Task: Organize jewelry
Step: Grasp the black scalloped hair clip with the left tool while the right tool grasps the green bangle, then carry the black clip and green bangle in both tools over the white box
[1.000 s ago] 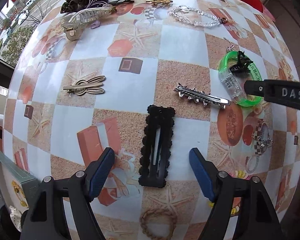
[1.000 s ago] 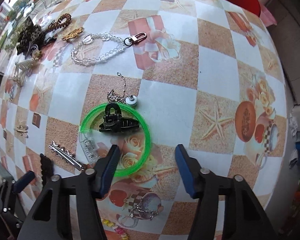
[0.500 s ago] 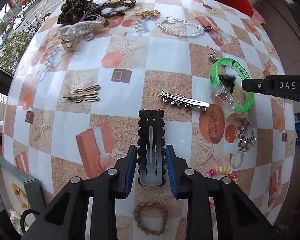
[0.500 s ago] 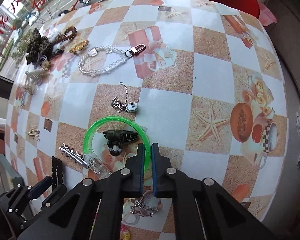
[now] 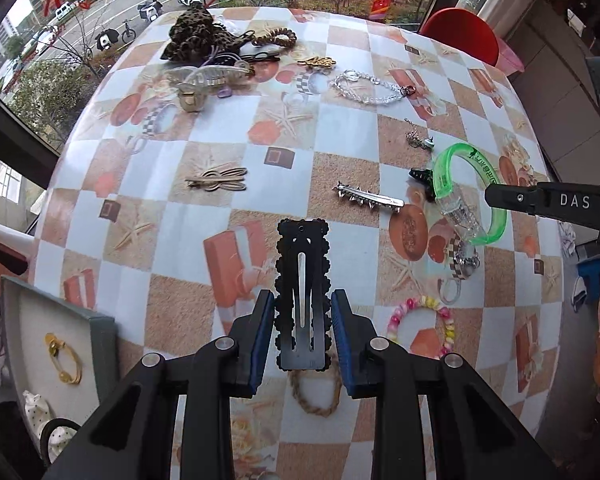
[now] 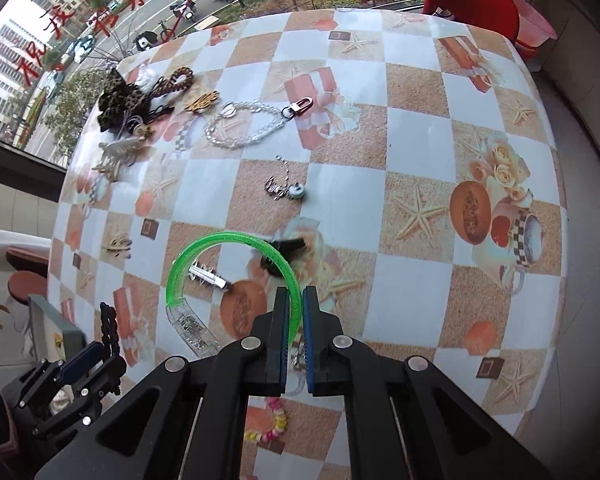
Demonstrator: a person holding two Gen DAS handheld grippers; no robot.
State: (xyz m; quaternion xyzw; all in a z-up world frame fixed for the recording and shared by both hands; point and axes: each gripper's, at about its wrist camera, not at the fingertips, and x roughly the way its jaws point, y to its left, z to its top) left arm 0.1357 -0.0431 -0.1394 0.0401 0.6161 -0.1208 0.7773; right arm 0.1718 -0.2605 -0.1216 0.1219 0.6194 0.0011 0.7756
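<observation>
A black scalloped snap hair clip with a bare metal tongue (image 5: 302, 294) is clamped between the blue pads of the left claw (image 5: 302, 334), which is narrowed onto the clip's two long edges; the clip is held lengthwise along the fingers, clear of the round surface covered in a checked, starfish-printed oilcloth (image 5: 228, 152). A translucent green plastic bangle with a clear section (image 6: 236, 276) is pinched at its rim by the right claw (image 6: 296, 332), whose pads are drawn almost together on the thin band. The bangle is tilted up off the surface, as seen in the left wrist view (image 5: 470, 196).

Behind the bangle a small black claw hair clip (image 6: 284, 254) is seen on the surface, and through the ring a silver spiked bar clip (image 6: 208, 276) is visible. Farther off lie a short silver chain with a white round charm (image 6: 284, 190), a clear beaded chain with a rose-gold clasp (image 6: 252, 128), a gold bow-shaped clip (image 5: 218, 179), a translucent beige claw clip (image 5: 208, 78) and a leopard-print scrunchie (image 5: 192, 36). Near the left claw a pastel bead bracelet (image 5: 420, 320) and a braided tan hair tie (image 5: 314, 392) are laid on the surface.

At the lower left edge a grey-rimmed tray with a white lining (image 5: 100, 332) is seen, with a gold ring-like piece (image 5: 62, 358) lying inside it.
</observation>
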